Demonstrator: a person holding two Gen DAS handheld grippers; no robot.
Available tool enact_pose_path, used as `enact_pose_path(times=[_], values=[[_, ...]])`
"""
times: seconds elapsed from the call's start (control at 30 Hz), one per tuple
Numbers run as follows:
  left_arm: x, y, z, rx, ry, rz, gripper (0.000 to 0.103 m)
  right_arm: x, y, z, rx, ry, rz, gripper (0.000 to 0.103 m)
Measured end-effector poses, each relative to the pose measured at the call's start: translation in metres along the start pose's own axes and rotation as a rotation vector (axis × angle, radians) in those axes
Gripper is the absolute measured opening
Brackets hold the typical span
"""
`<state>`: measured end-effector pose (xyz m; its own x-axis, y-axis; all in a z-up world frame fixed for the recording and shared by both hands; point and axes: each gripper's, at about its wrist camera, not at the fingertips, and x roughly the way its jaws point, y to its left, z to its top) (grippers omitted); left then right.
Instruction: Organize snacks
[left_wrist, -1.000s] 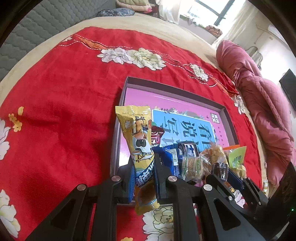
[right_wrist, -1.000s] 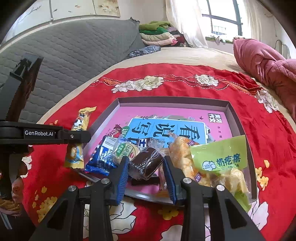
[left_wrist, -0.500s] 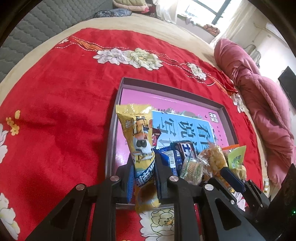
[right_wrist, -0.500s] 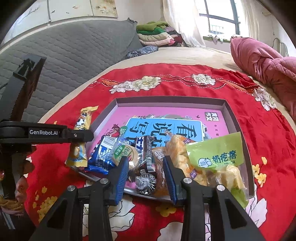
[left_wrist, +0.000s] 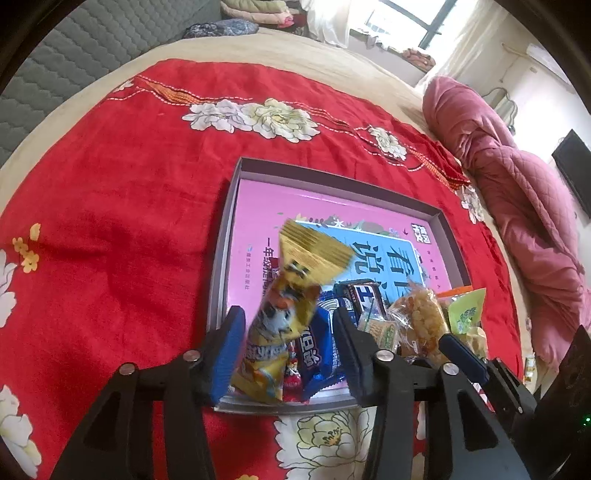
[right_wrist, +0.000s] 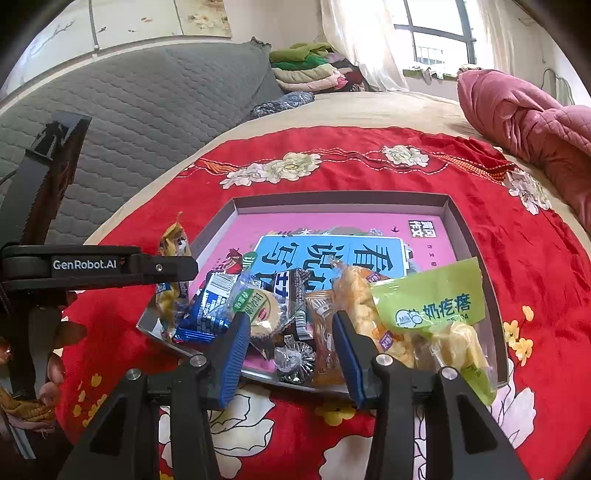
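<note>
Left gripper (left_wrist: 288, 343) spread wide, the crinkled yellow foil packet (left_wrist: 284, 321) loose between its fingers, over the near corner of the shallow grey-rimmed tray (left_wrist: 221, 258). Right gripper (right_wrist: 288, 354) likewise spread, above glossy wrapped snacks (right_wrist: 295, 332) crowding the near rim; far half bare.

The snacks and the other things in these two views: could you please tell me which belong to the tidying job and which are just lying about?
Part of the job:
- yellow snack pack
- blue wrapper
- green pouch
- puffed-snack bag
- round cracker pack
- tray
- left gripper
- right gripper

Just lying about:
- red floral cloth
- pink quilt
- folded clothes
</note>
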<state>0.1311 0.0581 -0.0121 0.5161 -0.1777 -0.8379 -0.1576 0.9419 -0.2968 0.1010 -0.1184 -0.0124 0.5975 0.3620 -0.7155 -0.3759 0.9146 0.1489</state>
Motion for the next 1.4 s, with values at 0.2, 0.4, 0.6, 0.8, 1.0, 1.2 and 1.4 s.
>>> enact_pose_path(times=[0.2, 0.4, 0.6, 0.8, 1.0, 1.2, 1.4], values=[[-0.003, -0.001, -0.001, 0.006, -0.006, 0.004, 0.053, -0.002, -0.002, 0.000, 0.013, -0.006, 0.008, 0.047], [-0.008, -0.004, -0.001, 0.017, -0.014, 0.004, 0.057, -0.005, -0.004, 0.001, 0.030, -0.012, 0.010, 0.053], [-0.012, -0.005, 0.000, 0.020, -0.023, 0.007, 0.064, -0.009, -0.005, 0.002, 0.043, -0.017, 0.010, 0.055], [-0.019, -0.007, 0.001, 0.029, -0.039, 0.009, 0.065, -0.013, -0.005, 0.003, 0.041, -0.028, 0.001, 0.058], [-0.032, -0.009, -0.002, 0.037, -0.058, 0.006, 0.070, -0.023, -0.006, 0.003, 0.026, -0.053, -0.034, 0.066], [-0.048, -0.011, -0.004, 0.043, -0.084, 0.004, 0.071, -0.036, -0.008, 0.003, 0.016, -0.081, -0.078, 0.074], [-0.066, -0.016, -0.017, 0.063, -0.100, 0.000, 0.076, -0.052, -0.015, 0.002, 0.033, -0.105, -0.135, 0.083]])
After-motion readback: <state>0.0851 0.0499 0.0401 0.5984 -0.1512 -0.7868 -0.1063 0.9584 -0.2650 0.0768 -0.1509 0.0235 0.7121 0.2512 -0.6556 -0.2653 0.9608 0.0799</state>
